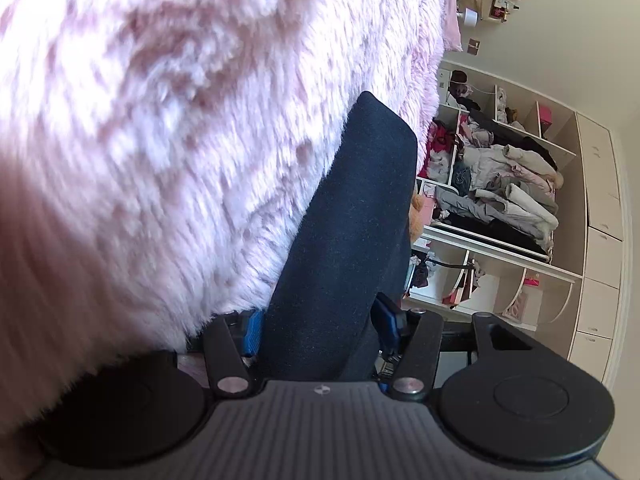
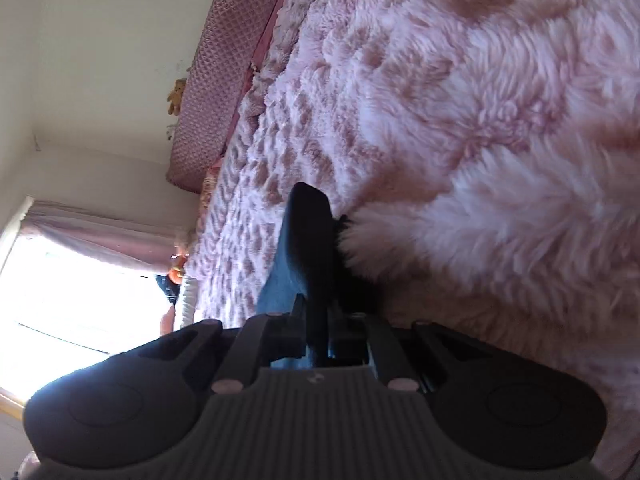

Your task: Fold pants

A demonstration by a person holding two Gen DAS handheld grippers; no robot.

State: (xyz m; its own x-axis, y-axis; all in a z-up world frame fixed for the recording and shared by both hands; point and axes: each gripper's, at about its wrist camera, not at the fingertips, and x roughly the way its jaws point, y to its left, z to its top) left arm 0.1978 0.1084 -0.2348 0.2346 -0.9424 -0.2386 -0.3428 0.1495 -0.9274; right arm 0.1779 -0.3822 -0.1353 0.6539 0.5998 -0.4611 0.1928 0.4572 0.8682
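Bed (image 1: 160, 120), covered in a shaggy pink-and-white fur blanket (image 2: 480, 100), fills most of both views. Both cameras are rolled sideways, so the bed surface runs up one side of each frame.

Left wrist view, far side of room: open wardrobe (image 1: 560, 280) with cream shelves, stuffed with loose heaps of grey, white and dark clothes (image 1: 508, 188). Closed cream cupboard doors (image 1: 604, 208) beside it.

Right wrist view: quilted pink headboard (image 2: 224, 80) against a pale wall. Bright window (image 2: 72, 292) below it, pink curtain (image 2: 100, 228) drawn across its top edge. Small plush toy (image 2: 176, 96) hangs on the wall beside the headboard.

Pants (image 1: 352, 232): dark navy fabric, lying against the fur blanket. A thick folded band of it runs forward from the left gripper (image 1: 320, 332), rounded end touching the fur. In the right wrist view a narrower dark strip of the pants (image 2: 310, 248) stands out from the blanket.

Left gripper: blue pads (image 1: 252, 332) pressed to either side of the navy band, clamped on it.

Right gripper (image 2: 316, 340): fingers drawn close together with the dark strip pinched between them. Fingertips in shadow, detail poor.
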